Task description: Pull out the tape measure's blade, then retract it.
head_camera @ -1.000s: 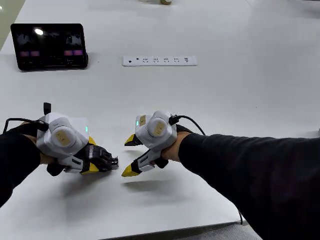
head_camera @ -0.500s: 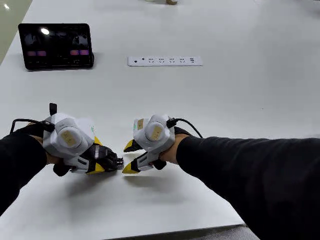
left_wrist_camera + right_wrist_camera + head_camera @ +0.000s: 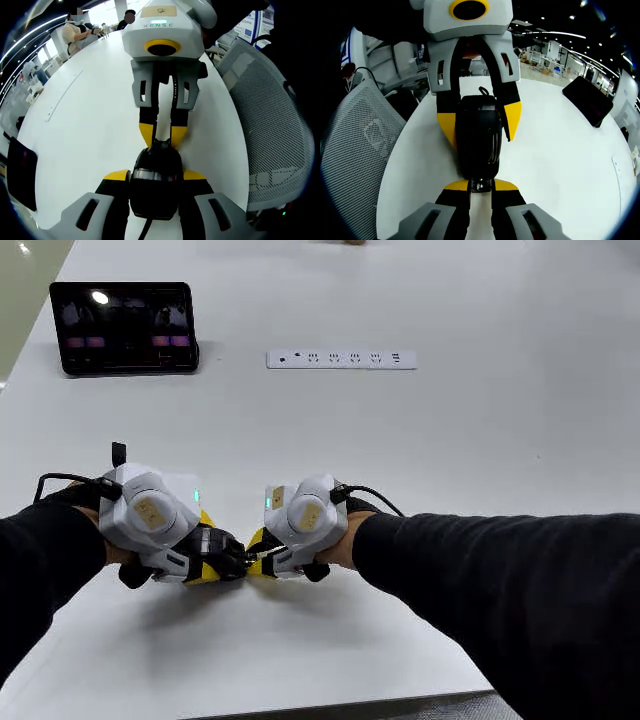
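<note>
The left tool [image 3: 213, 565] clamps the black tape measure [image 3: 479, 135] between its jaws; directly before it, the right tool [image 3: 258, 563], nearly closed, pinches the blade tab [image 3: 480, 185].

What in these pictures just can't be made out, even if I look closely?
- Head view: the tape measure is mostly hidden between the left gripper and the right gripper.
- Right gripper view: the blade's hook is too small to show whether the right gripper pinches it.
- Head view: the tablet screen is too small and glary to read.
- Left gripper view: the mesh chair is cut off by the view's edge.
</note>
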